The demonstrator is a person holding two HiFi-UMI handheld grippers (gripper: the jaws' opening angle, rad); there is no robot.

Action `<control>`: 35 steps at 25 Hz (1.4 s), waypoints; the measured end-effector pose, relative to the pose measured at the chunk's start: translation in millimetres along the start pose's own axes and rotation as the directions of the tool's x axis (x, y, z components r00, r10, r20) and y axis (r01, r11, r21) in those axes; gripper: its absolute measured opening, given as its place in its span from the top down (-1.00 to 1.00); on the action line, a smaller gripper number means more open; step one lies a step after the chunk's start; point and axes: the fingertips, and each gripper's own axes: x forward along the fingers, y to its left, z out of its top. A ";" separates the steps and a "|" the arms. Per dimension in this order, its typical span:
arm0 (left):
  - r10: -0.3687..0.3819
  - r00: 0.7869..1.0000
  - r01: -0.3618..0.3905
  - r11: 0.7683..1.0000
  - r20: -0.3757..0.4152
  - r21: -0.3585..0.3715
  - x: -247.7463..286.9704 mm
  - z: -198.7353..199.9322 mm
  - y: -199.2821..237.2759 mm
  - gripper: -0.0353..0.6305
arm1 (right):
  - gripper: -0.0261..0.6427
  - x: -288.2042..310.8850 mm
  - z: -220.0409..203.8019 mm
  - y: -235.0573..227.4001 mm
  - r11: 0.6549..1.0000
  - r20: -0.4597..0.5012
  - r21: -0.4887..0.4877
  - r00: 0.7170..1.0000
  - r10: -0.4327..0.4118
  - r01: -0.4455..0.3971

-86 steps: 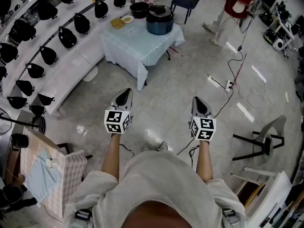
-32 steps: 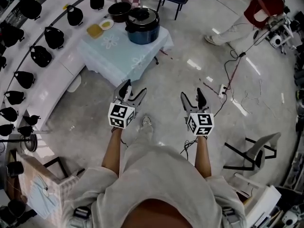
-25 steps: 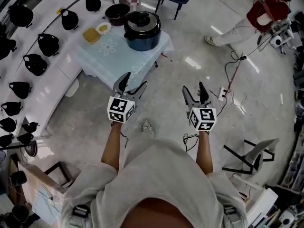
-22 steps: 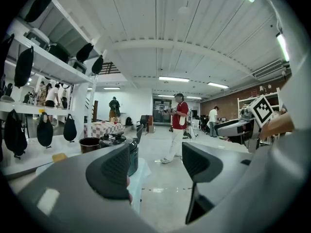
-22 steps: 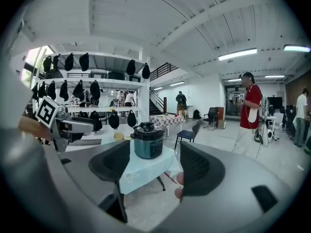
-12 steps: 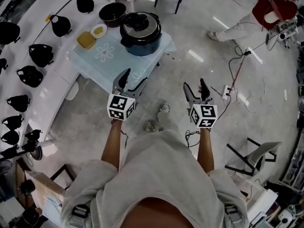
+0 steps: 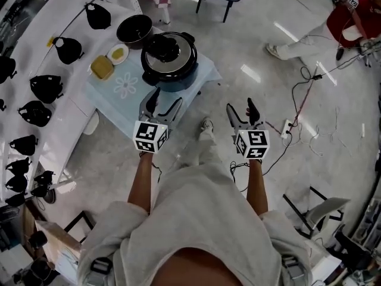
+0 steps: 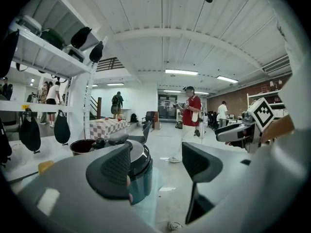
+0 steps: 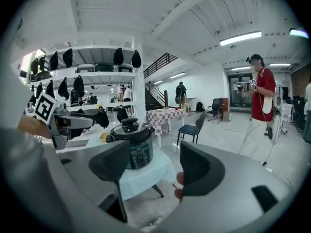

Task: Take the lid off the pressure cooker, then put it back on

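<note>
The left gripper (image 7: pixel 165 100) and right gripper (image 7: pixel 241 107) — jaws apart, empty — hover short of the lidded pressure cooker (image 7: pixel 168 61), left nearer.

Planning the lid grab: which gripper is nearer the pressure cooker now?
Left. The left gripper is close in front of the pressure cooker; the right gripper is farther off, to its right.

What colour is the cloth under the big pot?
The cloth is pale blue with a white flower print, clearest in the head view.
</note>
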 end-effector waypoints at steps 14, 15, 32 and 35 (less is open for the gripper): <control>0.285 0.958 -0.287 0.957 -0.038 -0.051 85.9 35.8 65.0 -0.05 | 0.02 161.5 59.5 -56.0 0.953 -0.042 -0.033 0.953 0.299 -0.301; 0.310 0.950 -0.312 0.948 -0.042 -0.056 85.1 36.2 70.4 -0.05 | 0.02 171.1 61.8 -52.9 0.944 -0.047 -0.039 0.944 0.325 -0.327; 0.615 0.784 -0.619 0.765 -0.083 -0.175 -13.3 -3.4 176.8 -0.05 | 0.02 272.8 80.1 121.4 0.655 -0.213 -0.281 0.711 0.670 -0.702; 0.602 0.796 -0.602 0.774 -0.064 -0.196 -17.7 -3.2 197.9 -0.05 | 0.02 278.6 82.2 143.3 0.589 -0.278 -0.368 0.690 0.668 -0.719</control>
